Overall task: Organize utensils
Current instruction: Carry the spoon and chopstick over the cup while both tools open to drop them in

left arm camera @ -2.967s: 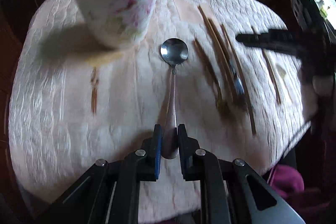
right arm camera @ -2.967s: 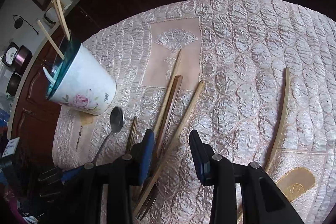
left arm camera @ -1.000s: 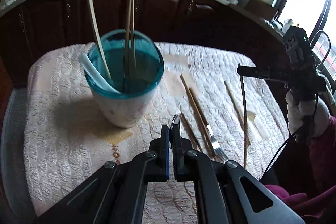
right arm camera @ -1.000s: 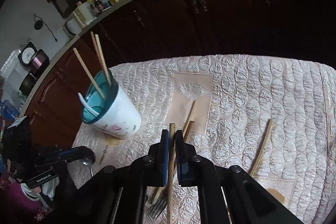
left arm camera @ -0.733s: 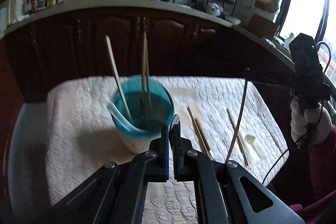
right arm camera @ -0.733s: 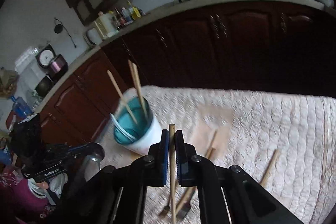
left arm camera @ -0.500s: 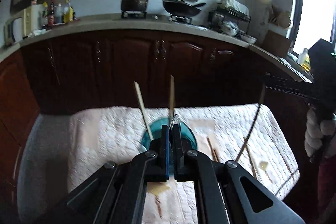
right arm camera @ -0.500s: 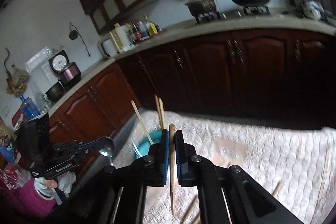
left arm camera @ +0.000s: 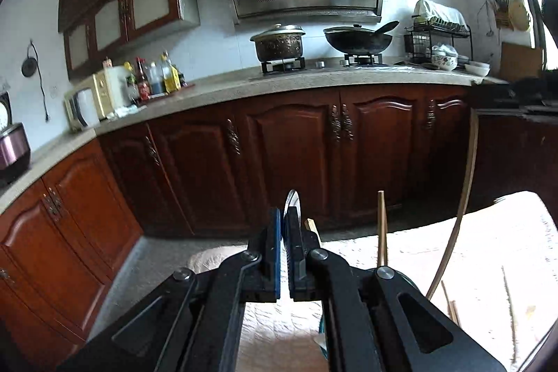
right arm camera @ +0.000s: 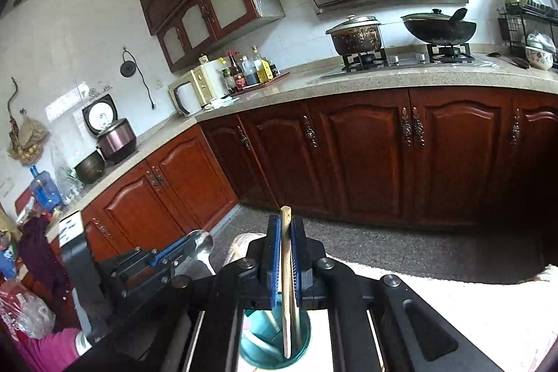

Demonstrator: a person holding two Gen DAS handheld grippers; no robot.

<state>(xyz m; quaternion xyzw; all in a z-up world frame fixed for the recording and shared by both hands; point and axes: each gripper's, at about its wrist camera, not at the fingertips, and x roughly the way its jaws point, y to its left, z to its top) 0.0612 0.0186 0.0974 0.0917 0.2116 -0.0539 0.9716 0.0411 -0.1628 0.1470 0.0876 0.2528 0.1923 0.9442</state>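
Both grippers pinch: our left gripper [left arm camera: 286,229] a shiny metal spoon [right arm camera: 200,244], our right gripper [right arm camera: 286,253] a wooden chopstick [right arm camera: 286,288] above the teal-rimmed cup [right arm camera: 275,342]; neither is dropped in yet.

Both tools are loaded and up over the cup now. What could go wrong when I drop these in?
1. The right tool grips its chopstick high up; only the lower end hangs over the teal cup, so released now it may tip out over the rim.
2. The left tool pinches the spoon beside the right tool; lowering both together risks a collision.
3. Chopsticks already standing in the cup could deflect either piece.
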